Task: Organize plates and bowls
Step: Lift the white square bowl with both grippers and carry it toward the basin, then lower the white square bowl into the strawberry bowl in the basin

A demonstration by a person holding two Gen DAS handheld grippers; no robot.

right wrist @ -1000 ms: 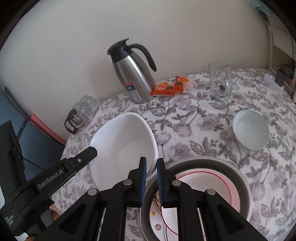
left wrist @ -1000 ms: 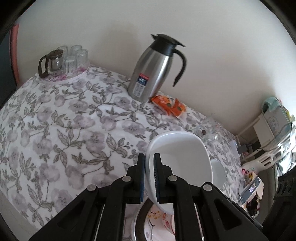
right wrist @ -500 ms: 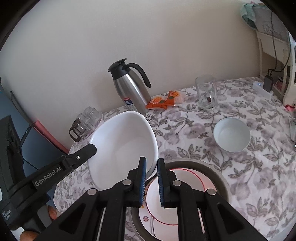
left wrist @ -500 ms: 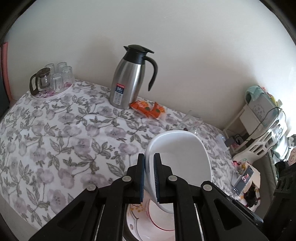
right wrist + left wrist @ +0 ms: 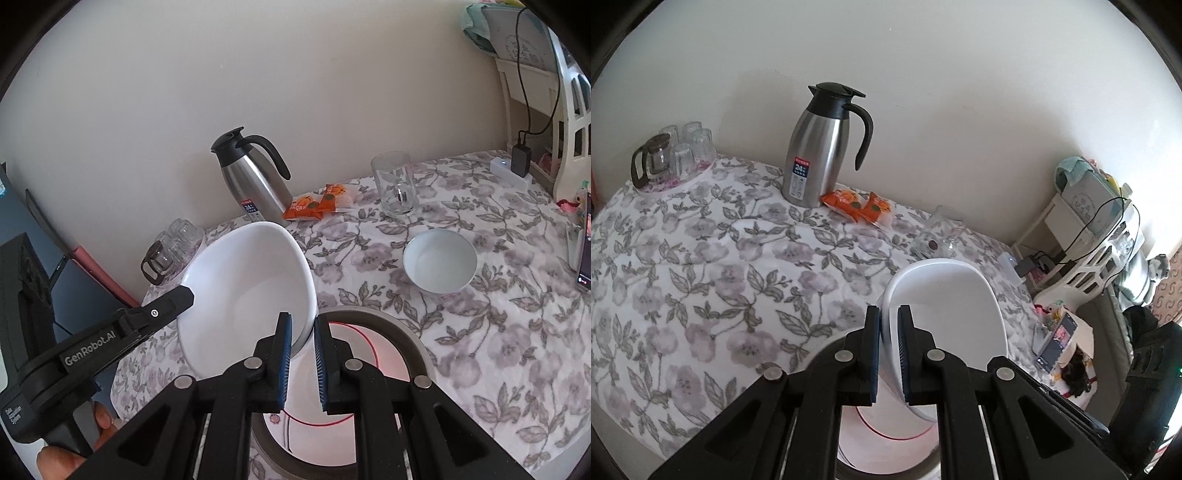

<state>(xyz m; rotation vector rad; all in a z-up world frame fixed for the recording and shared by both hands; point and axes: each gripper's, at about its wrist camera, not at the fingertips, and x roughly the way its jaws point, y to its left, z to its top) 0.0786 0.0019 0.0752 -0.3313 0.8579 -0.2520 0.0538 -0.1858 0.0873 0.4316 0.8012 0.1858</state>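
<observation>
A round table (image 5: 517,332) covered with a floral cloth is shown, with a wall behind it. Compared with a second ago, more of the table and room is seen in both views, so both tongs appear to have been raised and drawn back.

Near the table's front edge, a grey-rimmed plate (image 5: 413,343) is seen, with a red-ringed plate (image 5: 369,369) stacked inside it. This stack is unchanged in place.

A large white bowl (image 5: 251,288) is held tilted on edge, above and just left of the stack. It was lower and closer to the plates a second ago; it is now lifted clear of them. The left tongs (image 5: 888,354) are clamped on its rim, one finger inside the bowl and one outside.

The right tongs (image 5: 302,360) are held over the stack with a narrow gap between the fingers. The bowl's lower edge appears between them, but whether it is pinched cannot be told.

A small white bowl (image 5: 439,260) is left standing on the cloth, well apart from the stack, to the right. It has not been moved.

Judged from this, the large bowl is in transit and has not yet been set down; the small bowl is still to be gathered.
</observation>
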